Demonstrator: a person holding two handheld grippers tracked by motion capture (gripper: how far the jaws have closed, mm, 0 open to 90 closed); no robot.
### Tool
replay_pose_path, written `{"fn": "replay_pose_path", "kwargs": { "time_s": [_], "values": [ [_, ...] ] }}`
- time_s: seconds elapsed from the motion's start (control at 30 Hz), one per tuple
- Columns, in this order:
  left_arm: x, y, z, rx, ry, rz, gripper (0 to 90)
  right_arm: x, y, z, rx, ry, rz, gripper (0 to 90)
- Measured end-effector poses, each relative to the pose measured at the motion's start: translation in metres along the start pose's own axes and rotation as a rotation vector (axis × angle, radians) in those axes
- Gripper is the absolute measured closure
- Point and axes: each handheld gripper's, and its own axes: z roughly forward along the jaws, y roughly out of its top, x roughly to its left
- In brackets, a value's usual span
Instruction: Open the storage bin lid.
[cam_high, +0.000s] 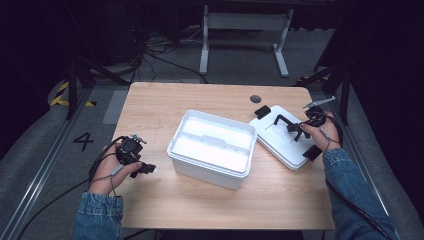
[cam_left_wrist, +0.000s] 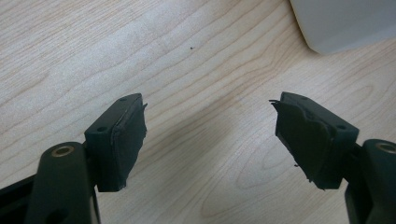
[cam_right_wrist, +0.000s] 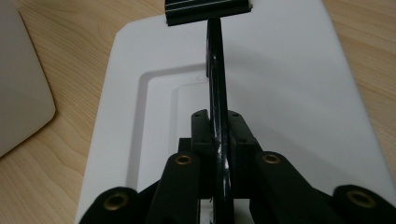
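Observation:
A white lid (cam_high: 280, 145) lies flat on the table to the right of an open white box (cam_high: 200, 167). Arching over the lid is a thin black handle (cam_high: 281, 119). My right gripper (cam_high: 296, 131) hovers over the lid's right side, shut on that handle. In the right gripper view the handle (cam_right_wrist: 215, 60) runs straight up between the pads of my right gripper (cam_right_wrist: 218, 126), over the lid (cam_right_wrist: 289, 84). On the bare wood left of the box rests my left gripper (cam_high: 147, 169). In its own view the left gripper (cam_left_wrist: 210, 140) is open, with nothing between its jaws.
Black latches sit at the lid's far end (cam_high: 262, 111) and near end (cam_high: 312, 152). The box's corner (cam_left_wrist: 345, 23) lies just beyond my left gripper. A dark round hole (cam_high: 255, 98) marks the table's far side. White desk legs (cam_high: 205, 40) stand behind the table.

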Motion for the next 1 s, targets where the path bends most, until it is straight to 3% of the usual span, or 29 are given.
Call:
{"fn": "replay_pose_path", "kwargs": {
  "time_s": [0.33, 0.63, 0.8, 0.9, 1.0],
  "values": [
    [0.0, 0.0, 0.0, 0.005, 0.002, 0.007, 25.4, -0.002, -0.005, 0.004, -0.002, 0.009, 0.007, 84.5],
    [0.001, 0.0, 0.001, 0.002, -0.001, 0.004, 25.0, -0.008, -0.009, 0.004, -0.008, 0.031, 0.045, 83.3],
    [0.001, 0.0, 0.001, 0.006, -0.002, 0.003, 25.0, -0.011, -0.01, 0.004, -0.024, 0.015, 0.056, 75.1],
    [0.001, 0.0, 0.002, 0.005, -0.003, 0.005, 24.9, -0.011, -0.01, 0.001, -0.056, 0.009, 0.057, 60.6],
    [0.001, 0.0, 0.002, 0.01, -0.004, -0.001, 24.9, -0.011, -0.008, -0.003, -0.075, 0.002, 0.051, 55.0]
  ]
}}
